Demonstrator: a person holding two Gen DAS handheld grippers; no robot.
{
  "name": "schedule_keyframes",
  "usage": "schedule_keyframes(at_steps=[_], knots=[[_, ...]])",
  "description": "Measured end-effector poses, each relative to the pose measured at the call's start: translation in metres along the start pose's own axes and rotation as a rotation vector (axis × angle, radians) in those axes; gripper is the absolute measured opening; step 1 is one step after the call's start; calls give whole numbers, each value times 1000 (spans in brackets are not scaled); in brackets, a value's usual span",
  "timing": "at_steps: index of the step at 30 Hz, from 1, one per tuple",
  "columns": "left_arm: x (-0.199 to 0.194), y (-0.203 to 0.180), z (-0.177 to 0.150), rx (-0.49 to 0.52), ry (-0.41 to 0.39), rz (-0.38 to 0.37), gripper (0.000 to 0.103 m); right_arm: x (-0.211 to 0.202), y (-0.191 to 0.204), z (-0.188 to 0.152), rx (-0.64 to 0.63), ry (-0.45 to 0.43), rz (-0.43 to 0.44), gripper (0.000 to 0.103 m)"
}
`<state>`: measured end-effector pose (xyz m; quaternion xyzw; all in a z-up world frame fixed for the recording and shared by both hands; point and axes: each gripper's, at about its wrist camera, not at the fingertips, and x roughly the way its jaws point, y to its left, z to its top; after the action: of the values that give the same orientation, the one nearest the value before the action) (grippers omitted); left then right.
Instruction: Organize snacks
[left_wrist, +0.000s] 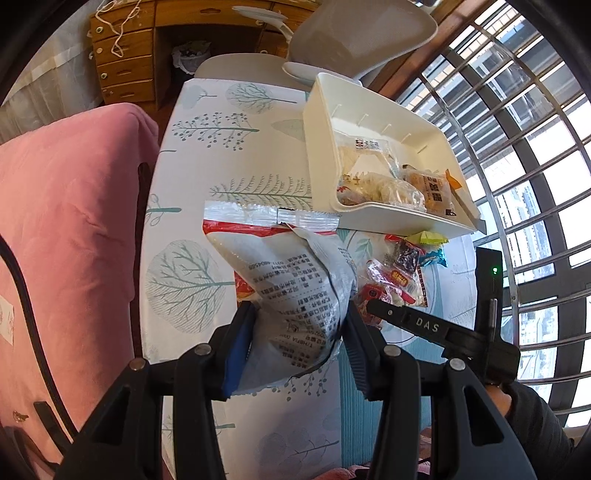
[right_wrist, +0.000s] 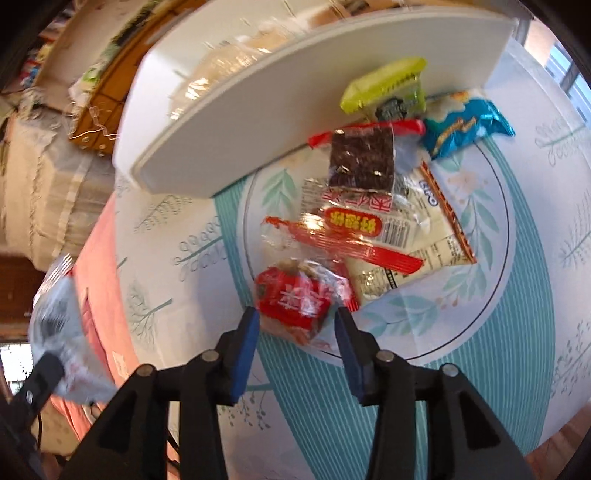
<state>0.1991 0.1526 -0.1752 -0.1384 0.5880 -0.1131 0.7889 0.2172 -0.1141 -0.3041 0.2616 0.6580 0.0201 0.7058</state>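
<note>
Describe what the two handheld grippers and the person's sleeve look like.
Both the left gripper and the right gripper have black scissor-like linkages with silver pivot pins and ribbed blue pads. The right one's side bears "DAS" lettering and a green light. The sleeve is dark.

The lower end of the silver snack bag (left_wrist: 295, 295) disappears between the left gripper's (left_wrist: 299, 339) fingers, so its bottom seam cannot be seen. Beyond that gripper, the white bin's (left_wrist: 388, 218) near wall hides the lower parts of the packets inside it. To its right, the right gripper's body (left_wrist: 424, 325) covers part of the loose snack pile (left_wrist: 395, 277).

In the right wrist view, motion blur smears the bin (right_wrist: 229, 122), and its contents cannot be told. Ahead of the right gripper (right_wrist: 295, 325), the red wrapped snack's (right_wrist: 295, 299) print is too smeared to read. At far left, the silver bag (right_wrist: 62, 325) is a blur, cut by the picture's edge.
</note>
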Motion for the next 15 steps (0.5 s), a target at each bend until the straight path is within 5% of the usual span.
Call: schedule_keyframes(at_steps=[9,15], knots=[[-9,29,-7,-64,-19,13,46,21,22,8,20,32,-65,55],[-13,37,-7,-83,-27,24,46,26,30,9,-3,41,-37,49]])
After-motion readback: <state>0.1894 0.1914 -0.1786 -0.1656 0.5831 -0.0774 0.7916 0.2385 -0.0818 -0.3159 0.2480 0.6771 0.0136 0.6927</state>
